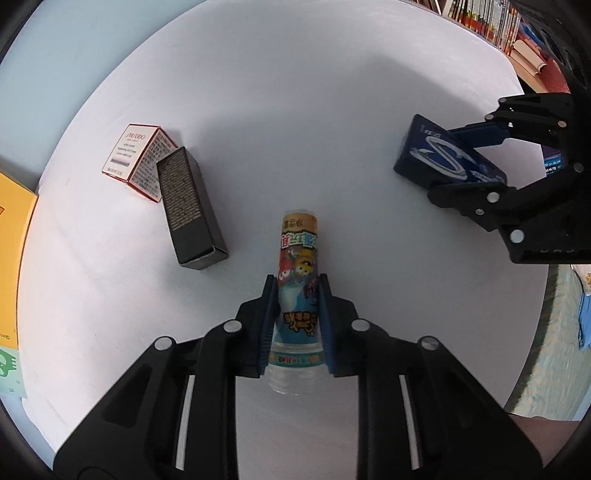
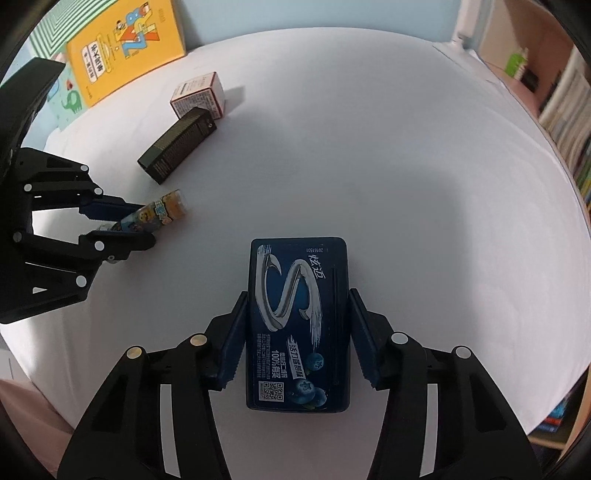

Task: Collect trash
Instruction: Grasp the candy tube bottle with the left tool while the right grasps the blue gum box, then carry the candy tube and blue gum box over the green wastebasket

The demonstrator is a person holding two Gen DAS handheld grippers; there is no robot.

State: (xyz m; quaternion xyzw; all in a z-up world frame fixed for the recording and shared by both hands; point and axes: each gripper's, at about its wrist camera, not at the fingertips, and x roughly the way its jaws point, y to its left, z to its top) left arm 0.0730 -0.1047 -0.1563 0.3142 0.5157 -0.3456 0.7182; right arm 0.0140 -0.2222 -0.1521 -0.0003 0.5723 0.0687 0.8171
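Note:
My left gripper (image 1: 296, 282) is shut on a small clear bottle with a cartoon label (image 1: 298, 273), held just above the round white table (image 1: 295, 110). It also shows in the right wrist view (image 2: 155, 216). My right gripper (image 2: 297, 299) is shut on a dark blue gum box (image 2: 297, 317), also in the left wrist view (image 1: 443, 155) at the right. A long black carton (image 1: 188, 203) and a white and red carton (image 1: 138, 162) lie side by side on the table's left; both show in the right wrist view, black (image 2: 179, 144), white (image 2: 199, 94).
A yellow book (image 2: 125, 44) and a green picture card (image 2: 66, 99) lie beyond the table's far left edge. Bookshelves (image 1: 498, 33) stand behind the table. The table's edge curves close on the right (image 2: 554, 295).

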